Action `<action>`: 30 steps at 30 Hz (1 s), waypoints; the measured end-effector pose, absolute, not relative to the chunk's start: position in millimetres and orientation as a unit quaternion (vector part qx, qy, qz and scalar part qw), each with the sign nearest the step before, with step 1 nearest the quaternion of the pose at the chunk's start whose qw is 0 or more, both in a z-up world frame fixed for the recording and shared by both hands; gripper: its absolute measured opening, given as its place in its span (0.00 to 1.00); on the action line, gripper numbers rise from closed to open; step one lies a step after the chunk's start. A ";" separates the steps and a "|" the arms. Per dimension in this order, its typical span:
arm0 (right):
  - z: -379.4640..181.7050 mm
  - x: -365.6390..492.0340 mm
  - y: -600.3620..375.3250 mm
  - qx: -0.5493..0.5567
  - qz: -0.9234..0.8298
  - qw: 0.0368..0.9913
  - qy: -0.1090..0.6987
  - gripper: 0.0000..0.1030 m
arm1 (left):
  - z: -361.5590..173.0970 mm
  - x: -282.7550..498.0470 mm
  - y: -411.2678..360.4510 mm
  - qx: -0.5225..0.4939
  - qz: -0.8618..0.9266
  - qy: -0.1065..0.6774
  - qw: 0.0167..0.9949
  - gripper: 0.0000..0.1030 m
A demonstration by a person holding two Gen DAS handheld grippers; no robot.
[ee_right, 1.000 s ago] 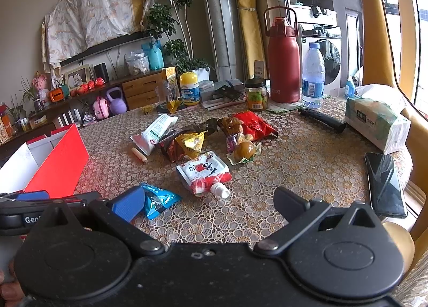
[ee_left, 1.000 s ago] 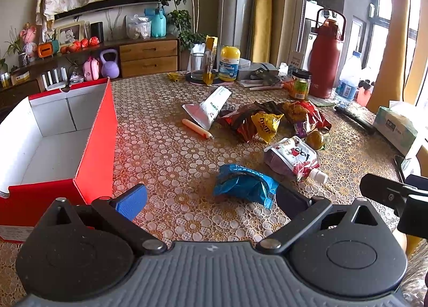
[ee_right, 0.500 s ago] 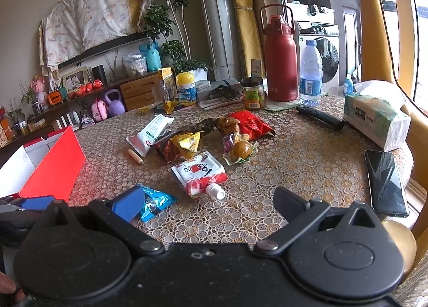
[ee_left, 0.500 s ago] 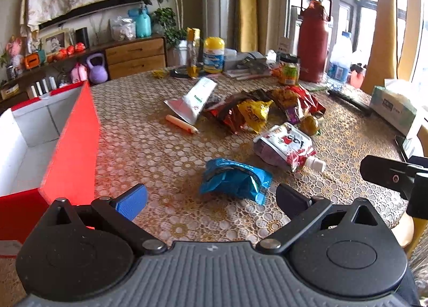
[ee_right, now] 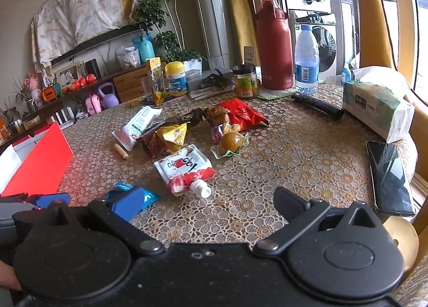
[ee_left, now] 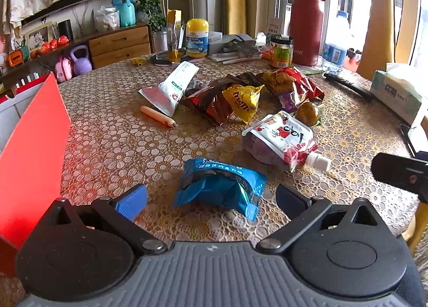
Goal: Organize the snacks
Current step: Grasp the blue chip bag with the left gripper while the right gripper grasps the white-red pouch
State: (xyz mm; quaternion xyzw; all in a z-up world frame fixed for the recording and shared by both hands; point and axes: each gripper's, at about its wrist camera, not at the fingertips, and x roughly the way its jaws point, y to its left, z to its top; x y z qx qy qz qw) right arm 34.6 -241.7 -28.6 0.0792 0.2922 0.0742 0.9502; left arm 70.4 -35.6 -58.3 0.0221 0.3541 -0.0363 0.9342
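One blue snack packet (ee_left: 219,186) lies between the left gripper's (ee_left: 211,200) wide-apart jaws.

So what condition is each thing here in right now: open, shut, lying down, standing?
Left gripper: jaws open, empty.
Right gripper: jaws open, empty.
Blue packet: crumpled, lying flat.
Red box: open.
Spouted pouch: capped, lying down.
Red flask: upright, closed.

Box (ee_left: 34,141) left on table (ee_left: 112,130), snack packet (ee_left: 222,186) nearest, pouch (ee_left: 278,138) right behind it
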 end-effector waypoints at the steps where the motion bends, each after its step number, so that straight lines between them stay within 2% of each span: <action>1: -28.7 36.7 -242.7 0.079 0.072 0.950 0.294 1.00 | -60.1 74.2 -35.7 0.021 -0.036 0.356 0.933 1.00; 18: -40.4 78.8 -229.9 0.058 0.092 0.942 0.319 1.00 | -84.2 104.5 -27.9 0.015 -0.044 0.372 0.927 1.00; 28: -45.0 116.2 -209.0 0.022 0.101 0.940 0.324 1.00 | -85.6 100.9 -28.1 0.002 -0.082 0.365 0.927 0.61; 30: -46.7 122.7 -206.9 0.018 0.103 0.940 0.325 1.00 | -84.7 100.6 -27.4 0.001 -0.084 0.365 0.927 0.59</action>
